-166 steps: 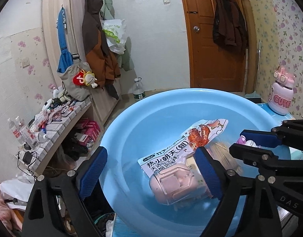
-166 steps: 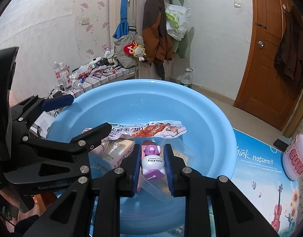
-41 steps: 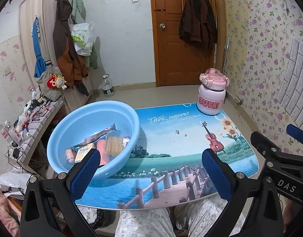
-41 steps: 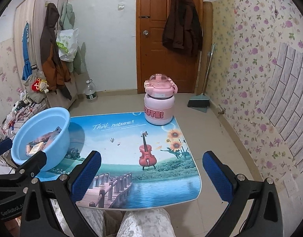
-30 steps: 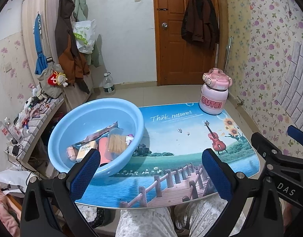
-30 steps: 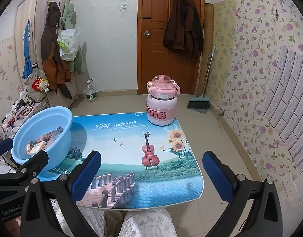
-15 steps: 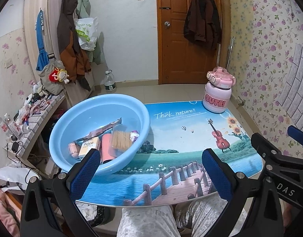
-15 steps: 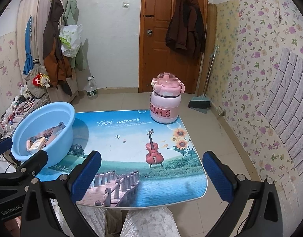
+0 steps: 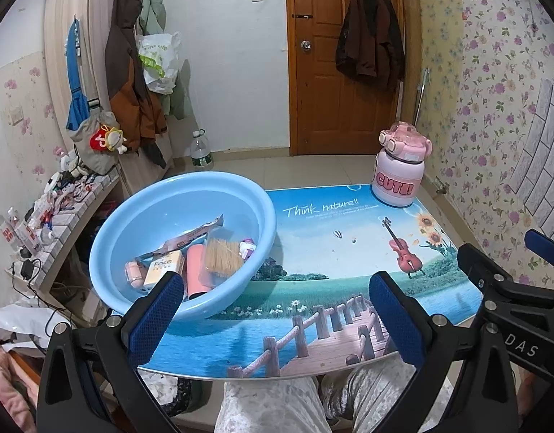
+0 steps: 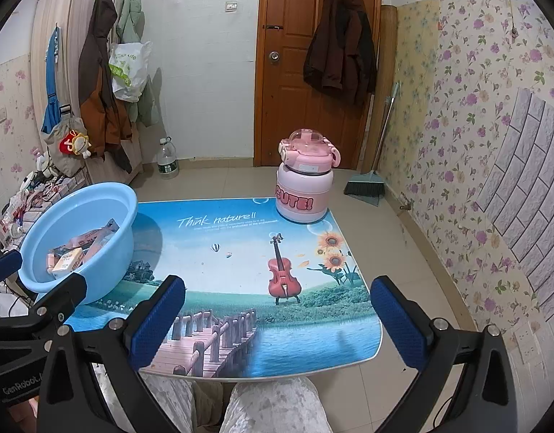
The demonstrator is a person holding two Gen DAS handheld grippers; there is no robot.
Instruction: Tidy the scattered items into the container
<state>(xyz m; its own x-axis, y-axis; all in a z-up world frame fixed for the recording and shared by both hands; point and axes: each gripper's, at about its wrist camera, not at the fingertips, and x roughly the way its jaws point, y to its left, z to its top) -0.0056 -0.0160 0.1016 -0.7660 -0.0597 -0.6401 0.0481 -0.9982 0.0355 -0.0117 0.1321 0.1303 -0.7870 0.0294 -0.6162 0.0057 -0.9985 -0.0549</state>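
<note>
Two handheld grippers sit nearest the viewer, above a person's lap in pale patterned trousers [image 10: 273, 407]. The left gripper [image 9: 277, 317] has its jaws spread wide and holds nothing. The right gripper [image 10: 277, 321] is also spread wide and empty.

Just beyond them lies a low surface [image 10: 240, 310] printed with a lake, a wooden bridge, a violin and sunflowers. Its printed top is bare between the grippers.

On the left side of the surface stands a light blue basin [image 9: 240, 198], hanging partly over the left edge. The tidied items lie together in its bottom: a white box marked "Face" [image 9: 164, 267], a pink tube [image 9: 196, 270], a bundle of pale sticks in clear wrap [image 9: 222, 254], a long snack packet [image 9: 190, 238], a small pink bottle [image 9: 133, 274] and a small purple-and-white item [image 9: 247, 247].

At the far right corner of the surface stands a pink bottle marked "CUTE!" [image 10: 305, 184], upright and well apart from the basin.

Farther off, a water bottle [image 10: 167, 164] stands on the tiled floor, a broom [image 10: 367, 180] leans by the flowered wall, and a dark coat [image 10: 340, 57] hangs on a brown door [image 10: 287, 108].
</note>
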